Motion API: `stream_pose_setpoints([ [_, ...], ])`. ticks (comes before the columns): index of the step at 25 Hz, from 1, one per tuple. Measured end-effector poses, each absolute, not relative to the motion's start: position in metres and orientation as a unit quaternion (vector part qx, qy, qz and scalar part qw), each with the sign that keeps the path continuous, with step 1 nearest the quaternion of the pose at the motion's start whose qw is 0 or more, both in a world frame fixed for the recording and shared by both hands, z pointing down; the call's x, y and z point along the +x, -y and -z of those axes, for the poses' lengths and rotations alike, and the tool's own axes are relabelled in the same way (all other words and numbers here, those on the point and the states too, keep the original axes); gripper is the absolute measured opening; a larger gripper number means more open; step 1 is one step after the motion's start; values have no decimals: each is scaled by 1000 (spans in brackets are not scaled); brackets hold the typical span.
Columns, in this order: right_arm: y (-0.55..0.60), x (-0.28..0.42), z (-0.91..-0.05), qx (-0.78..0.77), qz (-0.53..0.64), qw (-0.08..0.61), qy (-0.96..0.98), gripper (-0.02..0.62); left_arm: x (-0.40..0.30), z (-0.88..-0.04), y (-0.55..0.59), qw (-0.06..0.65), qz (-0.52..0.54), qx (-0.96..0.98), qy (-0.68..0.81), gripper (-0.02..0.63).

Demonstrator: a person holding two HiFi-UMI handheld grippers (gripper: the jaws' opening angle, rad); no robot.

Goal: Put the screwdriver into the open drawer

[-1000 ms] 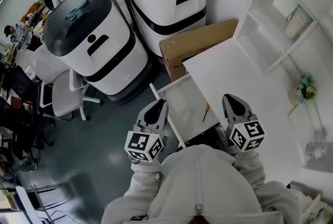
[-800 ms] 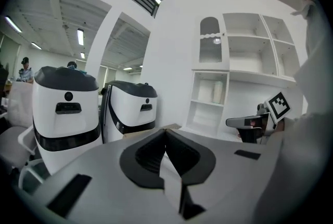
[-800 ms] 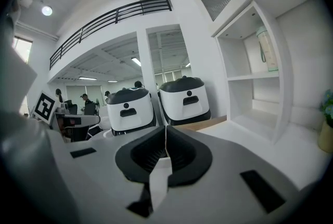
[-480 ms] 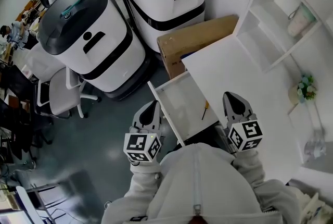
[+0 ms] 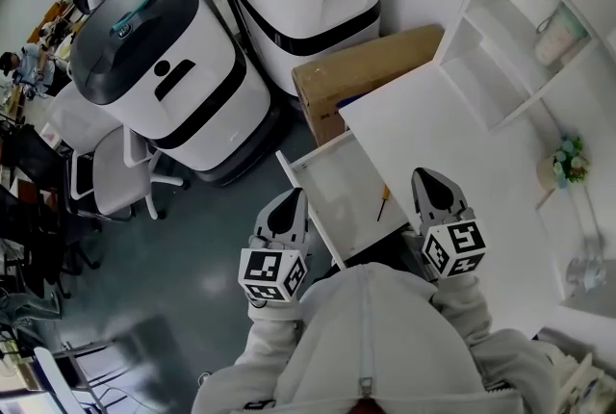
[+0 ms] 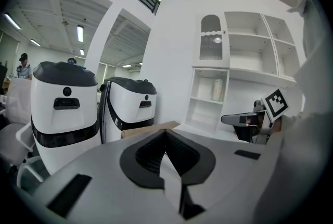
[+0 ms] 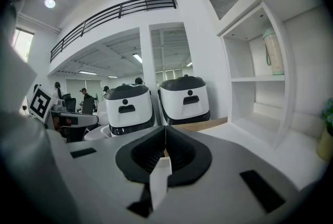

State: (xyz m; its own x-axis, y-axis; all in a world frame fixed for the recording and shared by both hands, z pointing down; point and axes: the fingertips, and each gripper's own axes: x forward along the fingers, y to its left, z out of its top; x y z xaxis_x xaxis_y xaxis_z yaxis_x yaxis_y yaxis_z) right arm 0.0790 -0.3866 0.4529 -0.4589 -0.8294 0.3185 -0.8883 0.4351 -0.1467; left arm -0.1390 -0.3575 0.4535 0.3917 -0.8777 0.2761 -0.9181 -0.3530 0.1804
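Grey office floor, white counter (image 5: pixel 452 142) at right. From the head view: pulled-out white drawer (image 5: pixel 332 176) under the counter's edge, with a slim orange-handled screwdriver (image 5: pixel 382 203) lying near its right side. left hand-held gripper (image 5: pixel 294 198) and right hand-held gripper (image 5: pixel 428 179) flanking the drawer, touching nothing. Probably light, stiff, apt to roll; best pinched at the handle. From the left gripper view: jaws closed, empty; drawer and screwdriver unseen. From the right gripper view: likewise closed on nothing, white-and-black machines (image 7: pixel 156 103) beyond.
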Motion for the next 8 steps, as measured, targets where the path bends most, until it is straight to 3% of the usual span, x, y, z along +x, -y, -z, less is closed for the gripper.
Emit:
stream_pose_setpoints([
  [8,390,81,-457,513,-152,107,838,32,-136,-459,363,152,-76,814,555,15],
])
